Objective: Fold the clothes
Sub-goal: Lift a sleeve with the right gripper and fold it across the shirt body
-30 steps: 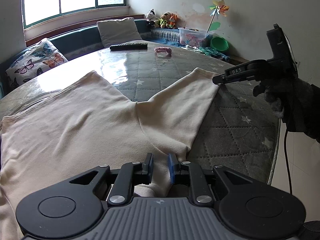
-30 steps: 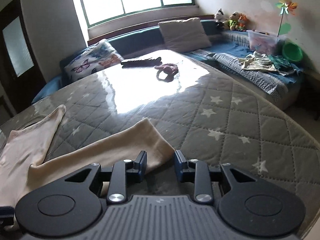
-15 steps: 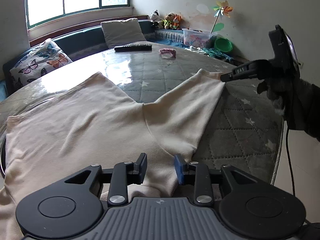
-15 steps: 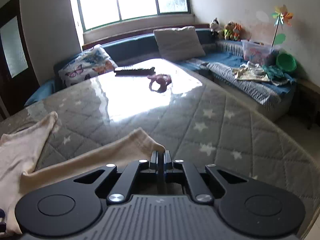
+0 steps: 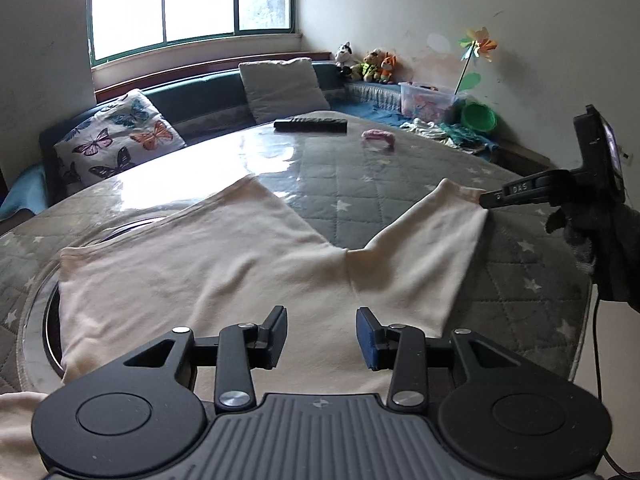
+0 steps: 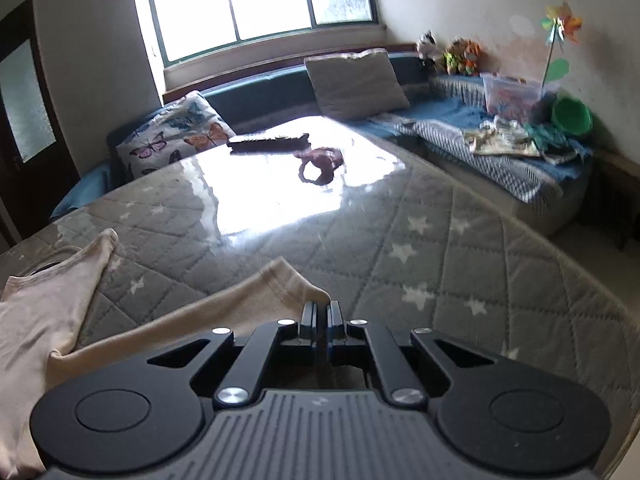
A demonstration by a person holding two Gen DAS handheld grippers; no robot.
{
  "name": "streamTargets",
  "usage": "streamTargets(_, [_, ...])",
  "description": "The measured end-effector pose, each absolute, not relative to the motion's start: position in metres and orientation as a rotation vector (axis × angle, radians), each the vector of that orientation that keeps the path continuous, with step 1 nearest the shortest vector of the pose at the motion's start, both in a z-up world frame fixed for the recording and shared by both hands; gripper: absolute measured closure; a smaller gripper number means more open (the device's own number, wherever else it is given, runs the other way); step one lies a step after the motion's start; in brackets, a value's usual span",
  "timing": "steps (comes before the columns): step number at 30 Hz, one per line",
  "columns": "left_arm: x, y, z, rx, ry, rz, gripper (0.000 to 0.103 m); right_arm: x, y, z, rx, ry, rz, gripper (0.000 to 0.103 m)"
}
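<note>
Since a second ago the left gripper (image 5: 322, 334) has let go of the garment (image 5: 208, 276) and lifted clear; its jaws are opening, now moderately apart, with nothing pressed between the pads and the cloth lying beneath them. Meanwhile the right gripper (image 6: 321, 316) has closed from open to clamped on the sleeve (image 6: 276, 284).

On the left, the garment's cream body lies spread flat on the table (image 5: 532, 276), its near edge spilling over the near rim. Toward the right, the sleeve stretches out to the far right, and its cuff corner is pinched by the right gripper, whose narrow tips meet the cloth in the left wrist view (image 5: 490, 200). A gloved hand (image 5: 600, 236) holds that gripper at the right edge.

On the far side of the table lie a remote (image 5: 310, 124) and, right of it, a small pink thing (image 5: 378, 136), both well apart from the garment.
</note>
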State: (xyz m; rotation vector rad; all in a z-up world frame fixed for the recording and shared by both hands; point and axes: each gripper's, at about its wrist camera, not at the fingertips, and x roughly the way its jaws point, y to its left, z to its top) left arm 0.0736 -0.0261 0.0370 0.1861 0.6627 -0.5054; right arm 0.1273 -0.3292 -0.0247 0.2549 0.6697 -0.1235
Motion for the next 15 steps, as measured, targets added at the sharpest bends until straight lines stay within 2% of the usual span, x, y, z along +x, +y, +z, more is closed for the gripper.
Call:
streamTargets(1, [0.074, -0.026, 0.036, 0.187, 0.667, -0.505, 0.062, 0.127, -0.33, -0.027, 0.267, 0.671, -0.123, 0.091])
streamTargets(3, [0.076, -0.028, 0.033, 0.188, 0.677, -0.503, 0.062, 0.126, -0.331, -0.029, 0.283, 0.667, -0.107, 0.09])
streamTargets(4, [0.077, -0.029, 0.032, 0.189, 0.681, -0.503, 0.062, 0.125, -0.331, -0.029, 0.291, 0.663, -0.104, 0.085])
streamTargets(10, [0.08, -0.034, 0.026, 0.192, 0.708, -0.499, 0.062, 0.124, -0.331, -0.032, 0.319, 0.647, -0.101, 0.082])
streamTargets(11, [0.08, -0.035, 0.025, 0.194, 0.712, -0.502, 0.062, 0.124, -0.33, -0.032, 0.313, 0.649, -0.097, 0.084])
streamTargets(13, [0.08, -0.038, 0.024, 0.201, 0.719, -0.504, 0.062, 0.125, -0.329, -0.032, 0.295, 0.653, -0.099, 0.096])
streamTargets(15, [0.081, -0.041, 0.021, 0.206, 0.726, -0.508, 0.062, 0.126, -0.33, -0.031, 0.311, 0.649, -0.097, 0.098])
